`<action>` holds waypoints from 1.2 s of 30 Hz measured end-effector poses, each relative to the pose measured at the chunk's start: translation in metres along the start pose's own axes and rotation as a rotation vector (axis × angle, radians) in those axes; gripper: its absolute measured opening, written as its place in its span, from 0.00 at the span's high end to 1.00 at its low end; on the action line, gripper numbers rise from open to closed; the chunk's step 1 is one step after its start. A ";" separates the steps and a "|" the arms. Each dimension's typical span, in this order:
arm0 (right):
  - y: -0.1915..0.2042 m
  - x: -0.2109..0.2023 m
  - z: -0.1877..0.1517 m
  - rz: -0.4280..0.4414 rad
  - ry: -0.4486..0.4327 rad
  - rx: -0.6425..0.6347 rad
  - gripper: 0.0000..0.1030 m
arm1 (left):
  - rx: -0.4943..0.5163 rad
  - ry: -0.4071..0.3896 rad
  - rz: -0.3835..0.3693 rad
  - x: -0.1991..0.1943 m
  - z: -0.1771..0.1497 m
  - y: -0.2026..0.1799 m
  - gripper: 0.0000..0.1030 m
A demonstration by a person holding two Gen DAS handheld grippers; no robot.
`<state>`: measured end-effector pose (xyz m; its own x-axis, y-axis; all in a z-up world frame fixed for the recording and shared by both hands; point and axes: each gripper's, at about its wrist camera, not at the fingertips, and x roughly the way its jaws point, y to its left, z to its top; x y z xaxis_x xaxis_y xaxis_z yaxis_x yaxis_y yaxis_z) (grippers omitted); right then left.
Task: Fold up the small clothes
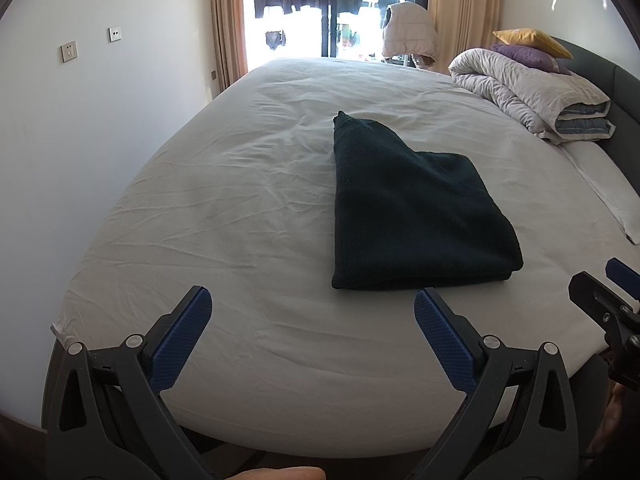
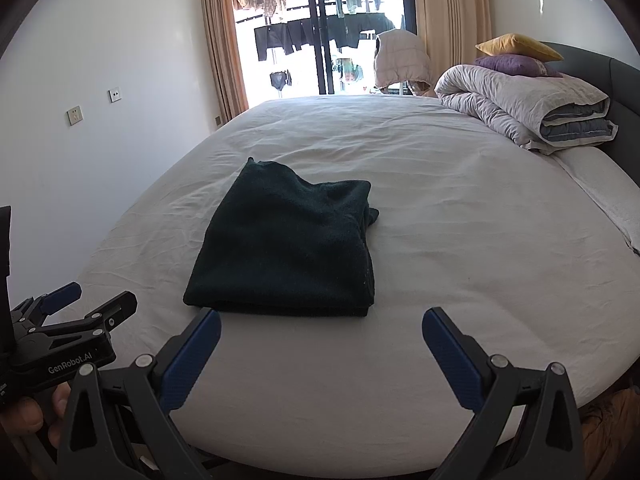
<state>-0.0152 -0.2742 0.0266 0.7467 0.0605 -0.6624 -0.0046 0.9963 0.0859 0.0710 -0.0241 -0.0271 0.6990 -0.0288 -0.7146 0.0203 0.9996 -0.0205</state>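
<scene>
A dark green garment [image 1: 412, 208] lies folded into a thick rectangle on the white bed sheet [image 1: 224, 200], with one narrow part sticking out at its far end. In the right wrist view the same garment [image 2: 288, 244] sits left of centre. My left gripper [image 1: 314, 308] hovers open over the bed's near edge, just short of the fold and to its left. My right gripper [image 2: 322, 324] is open too, just in front of the garment's near edge. Nothing is between either pair of fingers. The left gripper [image 2: 88, 296] also shows in the right wrist view.
A rolled grey duvet [image 1: 536, 92] with a purple pillow [image 1: 524, 56] and a yellow pillow [image 1: 528, 40] lies at the far right by the dark headboard [image 1: 612, 76]. A white wall [image 1: 80, 120] runs along the left. Curtains and a balcony door stand beyond the bed.
</scene>
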 end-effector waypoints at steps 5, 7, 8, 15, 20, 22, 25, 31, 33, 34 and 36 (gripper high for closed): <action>-0.001 0.000 0.000 0.001 0.001 0.001 0.00 | 0.000 0.000 -0.001 0.000 0.000 0.000 0.00; -0.001 0.000 0.000 0.001 0.000 0.001 0.00 | 0.000 0.000 -0.001 0.000 -0.001 0.000 0.00; -0.001 0.000 0.000 0.001 0.000 0.001 0.00 | 0.000 0.000 -0.001 0.000 0.000 0.000 0.00; -0.001 0.001 -0.002 0.001 0.004 0.001 0.00 | 0.001 0.002 0.000 0.000 -0.002 -0.001 0.00; -0.002 0.002 -0.002 0.002 0.005 0.001 0.00 | 0.000 0.003 -0.001 0.000 -0.002 -0.001 0.00; -0.002 0.002 -0.002 0.001 0.005 0.000 0.00 | 0.000 0.003 -0.001 0.000 -0.002 -0.001 0.00; -0.002 0.002 -0.002 0.001 0.005 0.000 0.00 | 0.001 0.005 -0.002 0.001 -0.003 -0.002 0.00; -0.003 0.003 -0.004 0.003 0.009 0.003 0.00 | 0.000 0.008 -0.001 0.001 -0.003 -0.001 0.00; -0.003 0.004 -0.005 0.004 0.010 0.002 0.00 | 0.000 0.011 -0.002 0.002 -0.004 -0.002 0.00; -0.003 0.004 -0.005 0.004 0.011 0.002 0.00 | 0.001 0.012 -0.002 0.002 -0.004 -0.002 0.00; -0.004 0.004 -0.005 0.006 0.012 0.003 0.00 | 0.002 0.014 -0.005 0.002 -0.004 -0.002 0.00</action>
<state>-0.0157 -0.2772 0.0195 0.7386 0.0678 -0.6708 -0.0070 0.9957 0.0928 0.0695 -0.0257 -0.0313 0.6886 -0.0342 -0.7244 0.0253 0.9994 -0.0231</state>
